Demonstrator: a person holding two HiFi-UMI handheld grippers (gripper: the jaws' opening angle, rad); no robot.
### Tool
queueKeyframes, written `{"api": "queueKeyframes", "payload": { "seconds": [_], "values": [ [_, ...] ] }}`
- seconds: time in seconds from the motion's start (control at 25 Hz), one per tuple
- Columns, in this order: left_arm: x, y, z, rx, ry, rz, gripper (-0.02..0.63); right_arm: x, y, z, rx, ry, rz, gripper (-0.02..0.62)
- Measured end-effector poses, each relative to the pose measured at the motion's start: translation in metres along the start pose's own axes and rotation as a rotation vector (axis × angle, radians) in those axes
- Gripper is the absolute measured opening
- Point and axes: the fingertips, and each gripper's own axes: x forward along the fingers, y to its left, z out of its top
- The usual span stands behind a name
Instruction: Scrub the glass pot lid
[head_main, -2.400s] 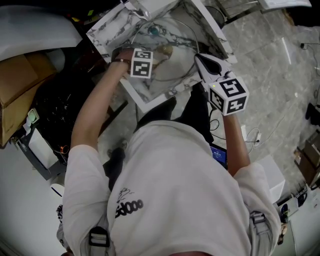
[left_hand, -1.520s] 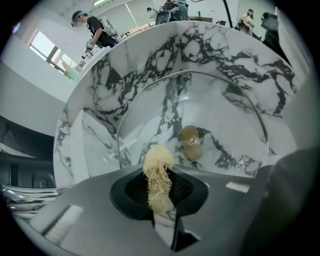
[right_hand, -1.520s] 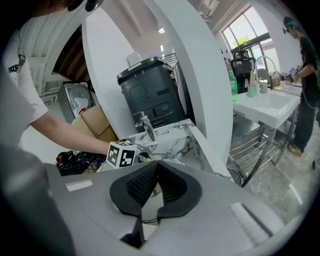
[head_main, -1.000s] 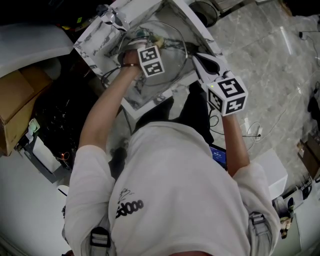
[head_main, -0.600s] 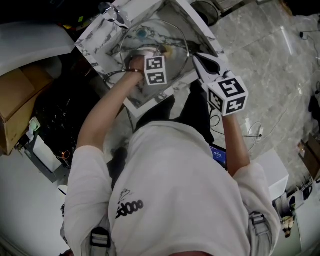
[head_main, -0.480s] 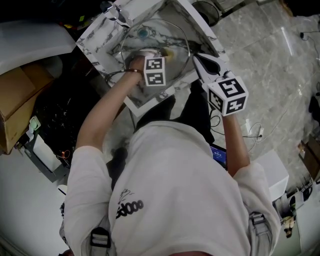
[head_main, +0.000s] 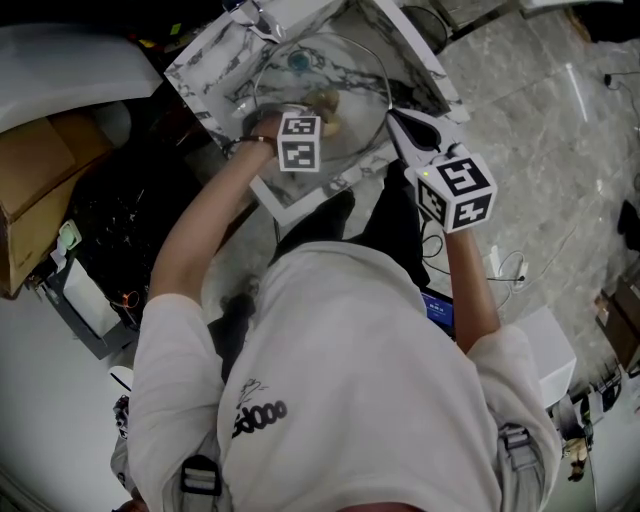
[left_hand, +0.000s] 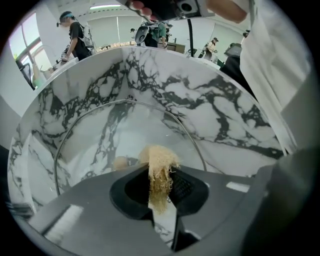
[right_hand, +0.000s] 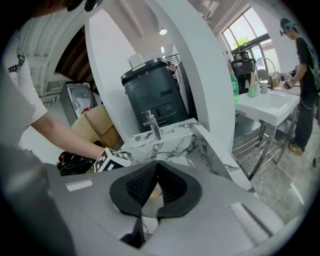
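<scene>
The glass pot lid (head_main: 350, 70) lies tilted in the marble sink (head_main: 215, 62). My left gripper (head_main: 318, 108) is over the lid's middle, shut on a tan fibrous scrubber (head_main: 326, 100). In the left gripper view the scrubber (left_hand: 159, 159) sticks out between the jaws and presses on the lid (left_hand: 125, 132), whose metal rim arcs around it. My right gripper (head_main: 396, 116) is at the lid's right rim, jaws closed on the edge. In the right gripper view the right gripper (right_hand: 157, 167) meets at the rim of the lid (right_hand: 187, 161), and the left gripper's marker cube (right_hand: 113, 160) shows to the left.
A faucet (right_hand: 153, 125) stands at the sink's back edge, and a blue-green drain (head_main: 298, 60) shows through the glass. A dark bin (right_hand: 152, 95) stands behind the sink. Cardboard boxes (head_main: 40, 190) sit at the left. Cables (head_main: 505, 270) lie on the grey floor at the right.
The left gripper has rubbed the scrubber back and forth over the lid, ending slightly lower and to the left. The right gripper has stayed at the rim.
</scene>
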Motion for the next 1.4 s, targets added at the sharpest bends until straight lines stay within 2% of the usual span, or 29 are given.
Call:
{"api": "queueKeyframes", "payload": {
  "seconds": [0.2,0.36,0.48,0.64,0.72,0.84,1.04,1.24,1.4],
  "values": [
    [-0.004,-0.022,-0.014,0.016,0.042,-0.074,0.055,0.000,0.016,0.000,-0.015,-0.003,0.011,0.003],
    [-0.015,-0.046,-0.021,0.022,0.084,-0.204,0.051,-0.005,0.028,0.003,-0.034,-0.003,0.008,0.003],
    [-0.024,-0.064,-0.014,0.024,0.081,-0.292,0.051,-0.013,0.037,0.006,-0.045,-0.009,-0.005,0.003],
    [-0.036,-0.063,-0.014,-0.005,0.071,-0.249,0.051,-0.027,0.048,0.020,-0.086,-0.027,-0.019,0.003],
    [-0.050,-0.054,-0.011,-0.049,0.029,-0.196,0.051,-0.035,0.051,0.032,-0.115,-0.045,-0.029,0.003],
    [-0.073,-0.046,0.003,-0.131,-0.095,-0.094,0.051,-0.051,0.054,0.052,-0.152,-0.079,-0.051,0.003],
    [-0.141,-0.016,0.018,-0.335,-0.358,0.205,0.051,-0.076,0.066,0.083,-0.238,-0.134,-0.083,0.003],
    [-0.239,0.021,0.007,-0.564,-0.601,0.542,0.052,-0.087,0.078,0.111,-0.295,-0.192,-0.104,0.003],
    [-0.314,0.034,-0.005,-0.658,-0.756,0.760,0.052,-0.092,0.091,0.133,-0.335,-0.230,-0.112,0.004]
  ]
}}
